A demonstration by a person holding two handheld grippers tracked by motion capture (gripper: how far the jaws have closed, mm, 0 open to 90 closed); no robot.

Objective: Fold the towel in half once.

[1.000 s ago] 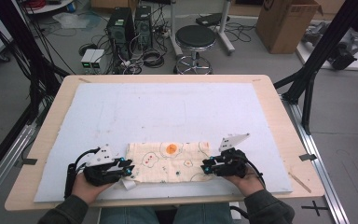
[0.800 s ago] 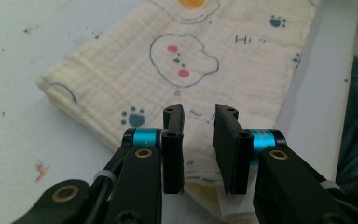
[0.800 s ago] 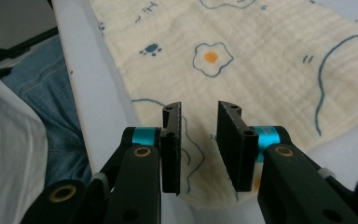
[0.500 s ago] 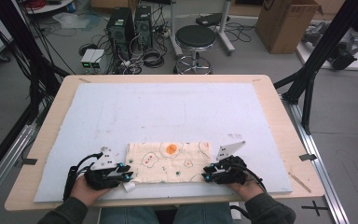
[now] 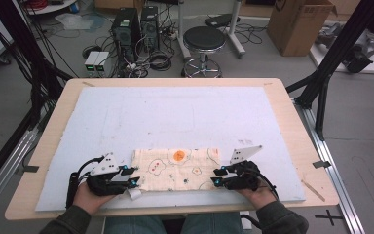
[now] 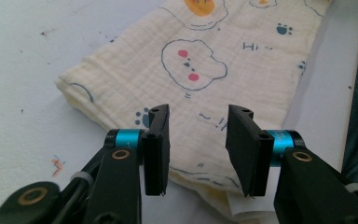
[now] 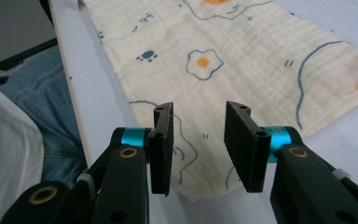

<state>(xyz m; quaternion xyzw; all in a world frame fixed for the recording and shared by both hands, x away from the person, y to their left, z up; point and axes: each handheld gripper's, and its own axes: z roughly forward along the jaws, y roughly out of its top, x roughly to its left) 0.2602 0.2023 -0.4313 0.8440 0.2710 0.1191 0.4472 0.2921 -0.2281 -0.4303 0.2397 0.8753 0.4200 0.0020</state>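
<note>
I see one folded muslin cloth (image 5: 175, 169), cream w/ blue-outline doodles, an orange fried-egg print near its top edge, paw prints and a "Hi" in the left gripper view (image 6: 200, 88). It lies flat, lower centre of the high view, on the pale blue mat (image 5: 175, 117) near the table's (image 5: 292, 126) front edge. Long axis runs left-right across the frame. A white tag sticks out at its lower-left corner.

Two grippers, one per hand. Left gripper (image 5: 132, 176) at the cloth's left end, jaws well apart, holding nothing; cloth lies under and between them (image 6: 198, 149). Right gripper (image 5: 216, 177) at the right end, same: jaws wide, empty, over the cloth edge (image 7: 200, 149).
</note>
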